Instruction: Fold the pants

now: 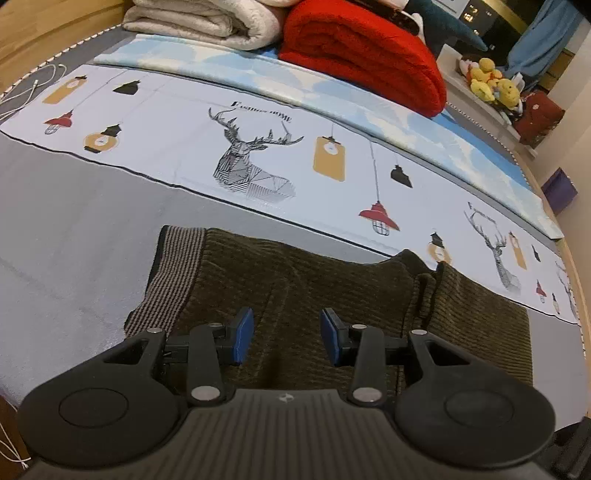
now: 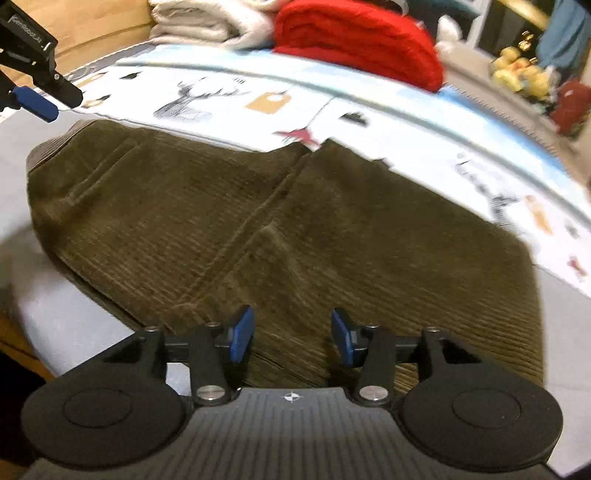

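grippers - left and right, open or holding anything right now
left gripper: open, nothing held, pads above the pants.
right gripper: open, nothing held, over the pants.

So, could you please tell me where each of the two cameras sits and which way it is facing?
Left wrist: sits on the left claw, looking forward and down over the folded brown pants near the striped waistband; its open blue pads show.
Right wrist: sits on the right claw, looking forward and down over the pants from further right; its open pads show, and the left claw sits top left.
Shared: pants, deer-print sheet, red blanket, beige blanket.
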The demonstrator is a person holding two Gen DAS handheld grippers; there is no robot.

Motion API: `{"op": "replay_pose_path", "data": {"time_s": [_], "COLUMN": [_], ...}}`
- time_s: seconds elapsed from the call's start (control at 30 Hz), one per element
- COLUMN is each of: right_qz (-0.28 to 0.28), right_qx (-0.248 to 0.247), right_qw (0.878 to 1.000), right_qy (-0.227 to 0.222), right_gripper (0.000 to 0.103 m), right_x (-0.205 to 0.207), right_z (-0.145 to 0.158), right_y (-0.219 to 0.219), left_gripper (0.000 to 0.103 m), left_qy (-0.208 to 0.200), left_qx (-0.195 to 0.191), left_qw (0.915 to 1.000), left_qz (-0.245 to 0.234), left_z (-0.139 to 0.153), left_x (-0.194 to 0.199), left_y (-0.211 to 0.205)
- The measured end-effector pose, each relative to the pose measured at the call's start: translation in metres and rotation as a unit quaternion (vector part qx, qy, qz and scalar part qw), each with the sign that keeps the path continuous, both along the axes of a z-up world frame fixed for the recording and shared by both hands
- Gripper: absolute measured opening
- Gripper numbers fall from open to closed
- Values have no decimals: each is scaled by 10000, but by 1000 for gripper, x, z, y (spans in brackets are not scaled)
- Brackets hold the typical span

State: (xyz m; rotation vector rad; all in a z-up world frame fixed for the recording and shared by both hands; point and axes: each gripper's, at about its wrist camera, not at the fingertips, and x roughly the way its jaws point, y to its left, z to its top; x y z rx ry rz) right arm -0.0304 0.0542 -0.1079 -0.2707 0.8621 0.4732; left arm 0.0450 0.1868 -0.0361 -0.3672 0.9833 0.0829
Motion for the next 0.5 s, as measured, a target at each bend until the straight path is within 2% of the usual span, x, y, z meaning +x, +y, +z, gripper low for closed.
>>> {"op": "replay_pose_path", "data": {"time_s": [0.03,0.13,0.3,0.5], "right_qz": [147,361,373,402], "right_qx": [-100,-285,-11,209], "right_qw": [9998,9988,9992,9989], "right_qy": [67,-152,-130,-106], "right_gripper": [51,51,51,51], "right_x": [2,0,5,3], "right_z": [-6,-14,-7,-2], "right_y": [3,12,10,5], "left_gripper": [45,45,47,48], "left_qy": [34,131,152,207], "left_qx": [-4,58,291,377], "left_qw": [10000,9999,9993,9987], "left_qz": [18,-3,-187,-289], "left_z": [-1,-4,-5,-9], "left_x": [0,2,6,11], "left_y": [0,-5,-22,-31]}}
